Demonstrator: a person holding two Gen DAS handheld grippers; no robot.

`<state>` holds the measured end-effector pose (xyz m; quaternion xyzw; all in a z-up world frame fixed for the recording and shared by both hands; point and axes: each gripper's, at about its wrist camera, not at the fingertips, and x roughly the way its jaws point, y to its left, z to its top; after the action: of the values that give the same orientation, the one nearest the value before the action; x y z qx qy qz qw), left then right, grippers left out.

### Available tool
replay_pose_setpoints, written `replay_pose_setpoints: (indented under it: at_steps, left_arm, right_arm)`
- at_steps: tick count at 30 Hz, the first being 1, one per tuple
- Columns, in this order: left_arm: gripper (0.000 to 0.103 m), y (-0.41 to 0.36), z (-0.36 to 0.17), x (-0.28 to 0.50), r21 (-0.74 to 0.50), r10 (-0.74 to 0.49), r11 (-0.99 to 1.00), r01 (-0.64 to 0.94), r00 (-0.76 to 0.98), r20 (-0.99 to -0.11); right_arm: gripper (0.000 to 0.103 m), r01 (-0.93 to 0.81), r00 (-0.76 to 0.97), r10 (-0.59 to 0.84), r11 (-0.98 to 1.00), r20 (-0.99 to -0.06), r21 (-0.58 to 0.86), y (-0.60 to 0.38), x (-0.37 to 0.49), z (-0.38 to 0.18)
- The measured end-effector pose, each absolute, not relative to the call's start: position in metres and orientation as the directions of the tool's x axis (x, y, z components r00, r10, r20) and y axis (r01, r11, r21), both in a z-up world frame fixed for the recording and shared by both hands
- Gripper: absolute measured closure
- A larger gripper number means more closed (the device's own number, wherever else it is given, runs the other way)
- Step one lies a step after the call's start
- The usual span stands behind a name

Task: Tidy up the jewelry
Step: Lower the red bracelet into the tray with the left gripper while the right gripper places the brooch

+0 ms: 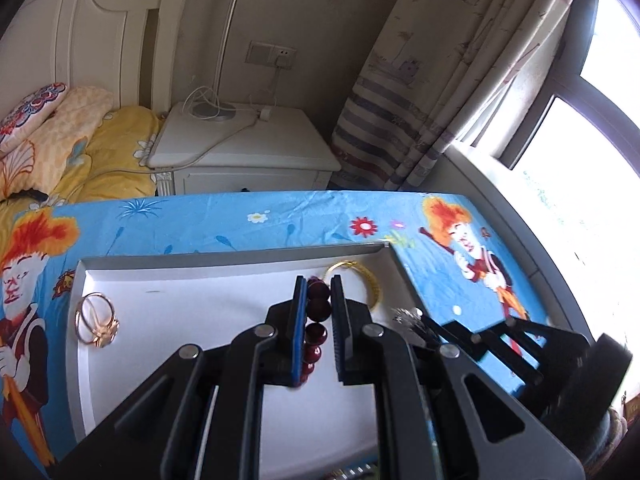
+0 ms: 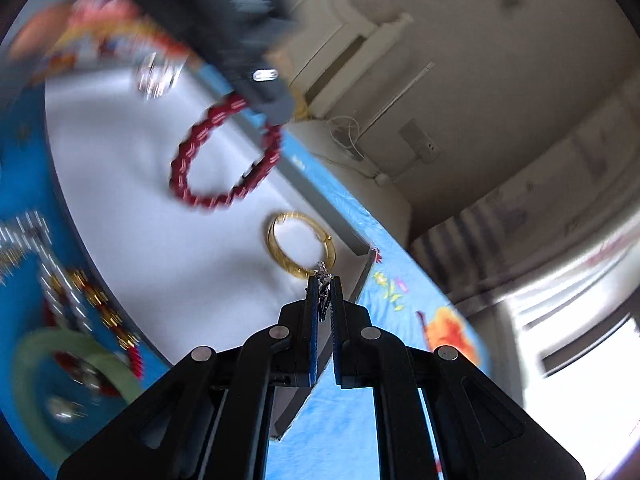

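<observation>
The left claw (image 1: 319, 292) was clenched on a dark red bead bracelet (image 1: 318, 322), which hung between its pads above the white tray (image 1: 192, 292) on the blue-clothed desk (image 1: 224, 228). The right claw (image 2: 325, 286) was clamped tight on a small silvery piece of jewelry (image 2: 323, 280), just beside the gold bangle (image 2: 301, 245) lying in the tray's far corner. Two thin gold rings (image 1: 96, 319) lay at the tray's left side, while a green bangle (image 2: 60, 384) and blurred beaded pieces sat outside it on the cloth.

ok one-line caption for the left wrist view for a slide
Left hand-held gripper carries a dark red bead bracelet over the white tray holding gold rings.
</observation>
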<state>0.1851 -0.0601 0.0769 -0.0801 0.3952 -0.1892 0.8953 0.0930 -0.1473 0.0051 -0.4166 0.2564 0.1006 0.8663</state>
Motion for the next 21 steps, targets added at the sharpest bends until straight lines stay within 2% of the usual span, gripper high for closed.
replay_pose_setpoints:
  at_steps: [2,4,8,10,11,12,13,14,15,19,21]
  left_arm:
    - [0.092,-0.056,0.068,0.197,-0.286,-0.387,0.922,0.26,0.61,-0.692]
    - [0.092,-0.051,0.062,0.207,-0.275,-0.359,0.933,0.231,0.606,-0.709]
    - [0.092,-0.036,0.048,0.217,-0.257,-0.311,0.95,0.176,0.58,-0.753]
    - [0.087,-0.03,0.039,0.219,-0.219,-0.263,0.965,0.146,0.562,-0.784]
    - [0.078,-0.028,0.035,0.219,-0.213,-0.252,0.968,0.135,0.556,-0.792]
    - [0.068,-0.024,0.033,0.218,-0.219,-0.252,0.967,0.127,0.556,-0.792]
    - [0.062,-0.021,0.033,0.217,-0.224,-0.253,0.967,0.122,0.56,-0.789]
    - [0.051,-0.018,0.033,0.215,-0.229,-0.253,0.967,0.115,0.57,-0.782]
    - [0.044,-0.015,0.035,0.212,-0.232,-0.252,0.966,0.109,0.582,-0.773]
    - [0.033,-0.008,0.05,0.196,-0.205,-0.227,0.973,0.108,0.626,-0.746]
    - [0.023,-0.006,0.058,0.185,-0.17,-0.203,0.979,0.114,0.65,-0.732]
  right_arm:
    - [0.096,-0.381,0.86,-0.057,0.588,-0.507,-0.713,-0.142,0.091,0.001]
    - [0.095,-0.407,0.847,-0.05,0.578,-0.529,-0.707,-0.14,0.092,0.003]
    - [0.094,-0.45,0.822,-0.01,0.602,-0.57,-0.66,-0.139,0.095,0.006]
    - [0.091,-0.499,0.786,0.054,0.643,-0.616,-0.581,-0.141,0.097,0.011]
    - [0.083,-0.529,0.763,0.093,0.66,-0.64,-0.534,-0.141,0.099,0.013]
    - [0.058,-0.559,0.737,0.131,0.67,-0.663,-0.488,-0.142,0.1,0.015]
    - [0.034,-0.566,0.731,0.166,0.688,-0.662,-0.454,-0.143,0.097,0.019]
    - [0.027,-0.57,0.733,0.193,0.698,-0.653,-0.433,-0.143,0.095,0.022]
    - [0.025,-0.577,0.731,0.22,0.704,-0.646,-0.413,-0.144,0.092,0.026]
    - [0.025,-0.583,0.717,0.269,0.737,-0.644,-0.342,-0.15,0.087,0.038]
    - [0.025,-0.578,0.711,0.307,0.768,-0.633,-0.276,-0.162,0.087,0.045]
